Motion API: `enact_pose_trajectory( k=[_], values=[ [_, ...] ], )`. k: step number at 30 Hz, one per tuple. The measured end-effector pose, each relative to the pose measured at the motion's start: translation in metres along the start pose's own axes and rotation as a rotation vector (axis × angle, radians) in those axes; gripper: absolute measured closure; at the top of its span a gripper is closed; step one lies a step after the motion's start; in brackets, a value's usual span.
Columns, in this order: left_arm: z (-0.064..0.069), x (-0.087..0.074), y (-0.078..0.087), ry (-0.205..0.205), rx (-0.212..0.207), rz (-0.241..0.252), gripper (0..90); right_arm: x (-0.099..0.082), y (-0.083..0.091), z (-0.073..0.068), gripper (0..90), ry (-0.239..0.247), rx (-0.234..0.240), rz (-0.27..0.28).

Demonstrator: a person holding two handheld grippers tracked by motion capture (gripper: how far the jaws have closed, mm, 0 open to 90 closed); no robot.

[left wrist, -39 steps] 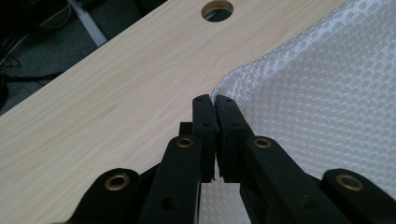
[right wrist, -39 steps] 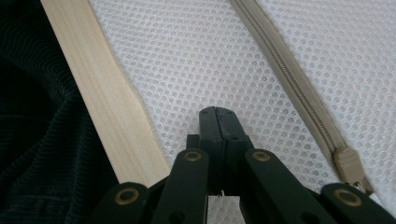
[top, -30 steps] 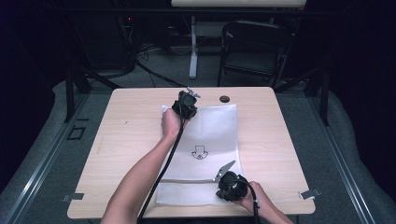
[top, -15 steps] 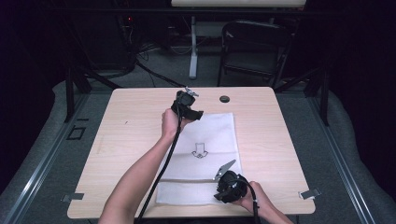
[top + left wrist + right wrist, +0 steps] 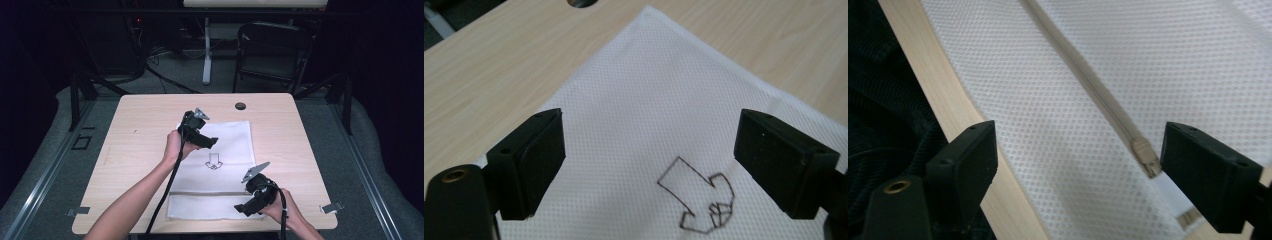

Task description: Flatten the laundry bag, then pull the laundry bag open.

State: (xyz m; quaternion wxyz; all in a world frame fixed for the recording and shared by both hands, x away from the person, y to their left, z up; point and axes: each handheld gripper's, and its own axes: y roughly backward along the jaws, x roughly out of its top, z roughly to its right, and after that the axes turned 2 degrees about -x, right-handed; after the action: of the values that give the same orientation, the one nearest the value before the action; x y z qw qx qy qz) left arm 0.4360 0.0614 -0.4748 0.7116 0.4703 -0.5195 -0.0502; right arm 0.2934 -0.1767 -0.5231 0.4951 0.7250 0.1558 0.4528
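Observation:
A white mesh zip bag (image 5: 225,172) lies flat on the wooden table (image 5: 140,135), with a drawn arrow (image 5: 214,162) at its middle and a zip line (image 5: 205,192) near its front. My left gripper (image 5: 212,142) hovers over the bag's far left part. In the left gripper view, that gripper (image 5: 656,155) is open, its jaws just opened, with only mesh and the arrow (image 5: 696,200) beneath. My right gripper (image 5: 242,209) is at the bag's front right. In its own view it (image 5: 1078,165) is open, jaws just opened, above the zip (image 5: 1088,85) and its pull (image 5: 1145,157).
A round black cable hole (image 5: 240,106) sits at the table's far edge. A dark chair (image 5: 272,50) stands behind the table. Small metal brackets (image 5: 332,207) stick out at the front corners. The table's front edge (image 5: 948,105) runs close under my right gripper.
Both grippers have let go of the bag and opened. The left one drew back from the bag's far edge toward the arrow; the far edge settled flat. The right one rose a little.

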Motion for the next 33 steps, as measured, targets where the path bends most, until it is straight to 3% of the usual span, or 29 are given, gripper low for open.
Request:
enact_pose_trajectory(
  k=[2, 9, 16, 19, 27, 30, 33],
  values=[
    [0.008, -0.005, 0.006, -0.020, -0.013, -0.008, 9.8, -0.001, 0.004, 0.004, 12.9, -0.029, -0.005, 0.010],
    [0.029, -0.021, 0.024, -0.045, -0.049, -0.001, 6.3, -0.006, 0.015, 0.015, 11.0, -0.032, -0.053, 0.018],
    [0.036, -0.041, 0.028, -0.030, -0.078, 0.017, 5.4, -0.014, 0.026, 0.024, 14.4, -0.049, -0.087, 0.028],
    [0.039, -0.045, 0.026, -0.040, -0.082, 0.012, 5.6, -0.016, 0.030, 0.028, 15.9, -0.077, -0.101, 0.035],
    [0.048, -0.050, 0.022, -0.069, -0.111, 0.013, 7.2, -0.020, 0.031, 0.037, 33.5, -0.113, -0.137, 0.028],
    [0.053, -0.050, 0.020, -0.084, -0.121, 0.017, 8.3, -0.022, 0.031, 0.041, 45.8, -0.129, -0.141, 0.022],
    [0.060, -0.050, 0.017, -0.095, -0.125, 0.028, 11.6, -0.022, 0.028, 0.042, 64.0, -0.137, -0.145, 0.022]
  ],
)
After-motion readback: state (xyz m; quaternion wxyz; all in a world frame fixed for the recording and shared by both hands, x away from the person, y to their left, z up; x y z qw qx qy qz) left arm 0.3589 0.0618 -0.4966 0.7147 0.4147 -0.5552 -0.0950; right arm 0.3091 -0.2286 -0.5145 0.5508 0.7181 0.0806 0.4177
